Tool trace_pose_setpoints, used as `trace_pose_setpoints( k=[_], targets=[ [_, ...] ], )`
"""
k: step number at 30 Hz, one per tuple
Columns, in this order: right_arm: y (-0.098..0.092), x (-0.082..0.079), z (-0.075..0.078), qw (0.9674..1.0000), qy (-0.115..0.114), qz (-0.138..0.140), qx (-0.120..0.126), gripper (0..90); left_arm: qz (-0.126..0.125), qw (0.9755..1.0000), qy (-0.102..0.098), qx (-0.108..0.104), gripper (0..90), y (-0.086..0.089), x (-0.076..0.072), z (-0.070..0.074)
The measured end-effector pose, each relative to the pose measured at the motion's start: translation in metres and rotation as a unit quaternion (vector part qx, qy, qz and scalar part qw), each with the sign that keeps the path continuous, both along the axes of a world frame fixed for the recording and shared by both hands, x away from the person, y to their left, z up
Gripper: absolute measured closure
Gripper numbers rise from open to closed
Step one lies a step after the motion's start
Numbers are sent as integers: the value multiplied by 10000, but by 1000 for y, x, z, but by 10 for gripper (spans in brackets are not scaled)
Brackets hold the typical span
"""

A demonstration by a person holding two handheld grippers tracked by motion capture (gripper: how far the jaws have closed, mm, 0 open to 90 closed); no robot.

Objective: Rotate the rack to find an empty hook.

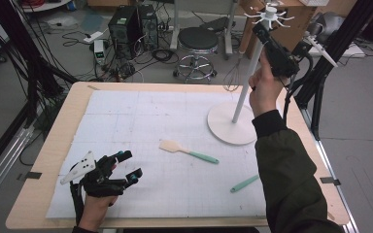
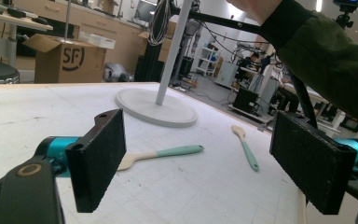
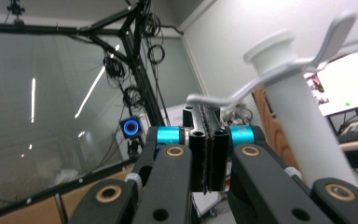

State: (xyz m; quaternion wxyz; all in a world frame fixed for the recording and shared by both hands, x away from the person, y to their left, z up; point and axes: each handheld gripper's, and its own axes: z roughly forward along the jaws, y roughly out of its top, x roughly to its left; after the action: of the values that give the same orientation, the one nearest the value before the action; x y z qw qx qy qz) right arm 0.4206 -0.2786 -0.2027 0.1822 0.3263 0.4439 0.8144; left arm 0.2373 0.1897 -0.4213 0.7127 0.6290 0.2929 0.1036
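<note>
Left tongs (image 1: 128, 167) rest open and empty at the near edge of the desk (image 1: 48, 160). Beyond them lie a spatula (image 1: 187, 151) and a spoon (image 1: 244, 183), both flat on the mat, well apart. Farther back, right tongs (image 1: 258, 26) are raised, jaws closed with nothing between, just beside a hook (image 3: 223, 99) atop the rack (image 1: 245, 87). We judge a hanging step is over; next, fetch a utensil.
</note>
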Motion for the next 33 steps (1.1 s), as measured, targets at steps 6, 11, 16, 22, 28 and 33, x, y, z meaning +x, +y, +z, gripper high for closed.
trace_pose_setpoints(
  k=[6,11,16,22,28,33],
  targets=[
    [3,-5,-4,9999,-30,25,-149,900,-5,10000,-7,12,189,-1,-1,0],
    [-6,-8,-12,9999,53,-48,-104,900,-18,10000,-4,28,189,-2,-1,0],
    [-20,-10,-14,9998,46,-211,30,900,-31,10000,-6,39,189,-3,-1,0],
    [-39,-11,-16,9988,80,-458,139,900,-48,10000,13,44,190,-5,0,-1],
    [-53,-13,-13,9971,73,-711,242,900,-59,10000,32,43,190,-5,0,-1],
    [-55,-13,-8,9960,79,-841,284,900,-64,10000,25,54,191,-6,1,-1]
  ],
)
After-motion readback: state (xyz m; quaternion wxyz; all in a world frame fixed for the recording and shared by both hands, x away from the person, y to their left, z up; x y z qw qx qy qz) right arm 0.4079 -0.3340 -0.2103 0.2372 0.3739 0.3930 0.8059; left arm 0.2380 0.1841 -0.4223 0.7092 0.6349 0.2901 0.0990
